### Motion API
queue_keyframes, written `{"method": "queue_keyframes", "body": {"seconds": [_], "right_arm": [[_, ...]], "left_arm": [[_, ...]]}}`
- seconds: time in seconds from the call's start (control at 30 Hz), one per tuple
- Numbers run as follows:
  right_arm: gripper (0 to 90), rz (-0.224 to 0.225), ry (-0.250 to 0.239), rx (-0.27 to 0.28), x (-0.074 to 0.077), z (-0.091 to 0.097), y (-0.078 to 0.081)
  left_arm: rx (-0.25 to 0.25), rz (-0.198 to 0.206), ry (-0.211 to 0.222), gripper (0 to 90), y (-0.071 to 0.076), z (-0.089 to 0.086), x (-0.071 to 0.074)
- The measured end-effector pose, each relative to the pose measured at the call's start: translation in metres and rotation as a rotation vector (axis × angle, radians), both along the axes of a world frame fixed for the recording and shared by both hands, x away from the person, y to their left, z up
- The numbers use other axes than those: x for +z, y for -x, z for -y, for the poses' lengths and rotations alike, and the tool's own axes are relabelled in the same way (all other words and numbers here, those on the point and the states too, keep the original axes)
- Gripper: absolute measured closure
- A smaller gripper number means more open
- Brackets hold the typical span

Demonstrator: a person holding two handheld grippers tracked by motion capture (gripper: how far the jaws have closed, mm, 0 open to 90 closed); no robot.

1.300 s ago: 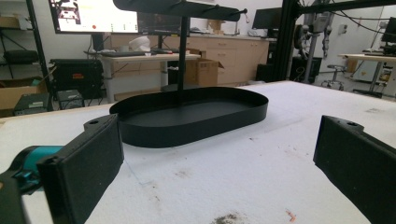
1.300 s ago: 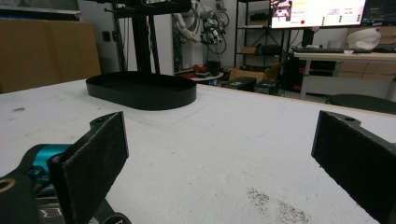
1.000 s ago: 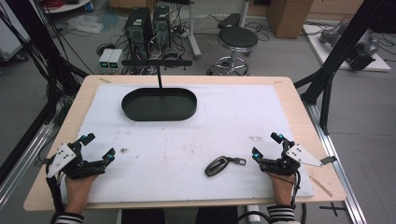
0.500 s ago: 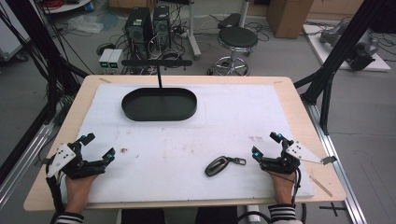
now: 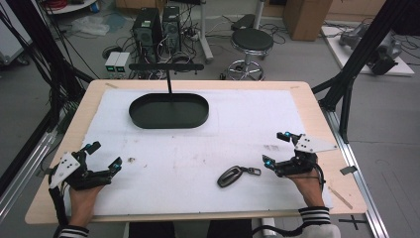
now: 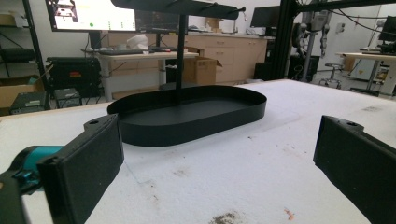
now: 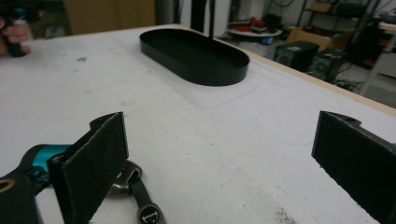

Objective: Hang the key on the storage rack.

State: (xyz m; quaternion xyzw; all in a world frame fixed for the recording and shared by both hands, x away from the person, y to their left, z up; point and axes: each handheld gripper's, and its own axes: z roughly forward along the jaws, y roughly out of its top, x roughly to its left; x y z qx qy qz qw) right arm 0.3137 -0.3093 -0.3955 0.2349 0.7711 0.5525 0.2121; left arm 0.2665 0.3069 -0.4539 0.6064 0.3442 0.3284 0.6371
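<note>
Right gripper (image 5: 276, 148): jaws spread wide, nothing between them, resting low over the white mat (image 5: 198, 148) near the table's right front. Just beside its left jaw, a car key fob (image 5: 232, 176) with a short strap and metal ring, flat on the mat; seen in the right gripper view partly tucked behind that left jaw (image 7: 135, 191), not between the pads. Held by the right hand (image 5: 309, 186), striped cuff at the table's front edge.

Left gripper (image 5: 103, 154): jaws likewise wide apart and empty, low over the mat at the left front, gripped by the left hand (image 5: 81, 198). Well apart from the key fob.

Farther out, a black oval tray (image 5: 168, 121) with a low wall, lying on the far half of the mat, nothing seen inside; a thin black post with a crossbar (image 5: 166, 66) rising from its back edge. Tray straight ahead in the left gripper view (image 6: 187, 126), farther off in the right gripper view (image 7: 196, 70).

Beyond the wooden table (image 5: 317, 106): a round black stool (image 5: 252, 42) and computer towers (image 5: 158, 25) on the floor.
</note>
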Motion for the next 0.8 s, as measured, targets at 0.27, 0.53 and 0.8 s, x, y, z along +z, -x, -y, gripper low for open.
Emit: {"method": "queue_keyframes", "body": {"seconds": [0.27, 0.53, 0.8], "right_arm": [[2.6, -0.051, 0.118, 0.120, 0.022, -0.015, -0.012], [2.6, -0.093, 0.281, 0.223, 0.027, -0.035, -0.023], [2.6, -0.109, 0.386, 0.308, 0.025, -0.053, -0.028]], "left_arm": [[0.000, 0.003, -0.002, 2.1, 0.000, 0.000, 0.000], [-0.002, 0.001, -0.005, 2.1, 0.000, 0.000, 0.000], [-0.001, 0.000, -0.005, 2.1, 0.000, 0.000, 0.000]]}}
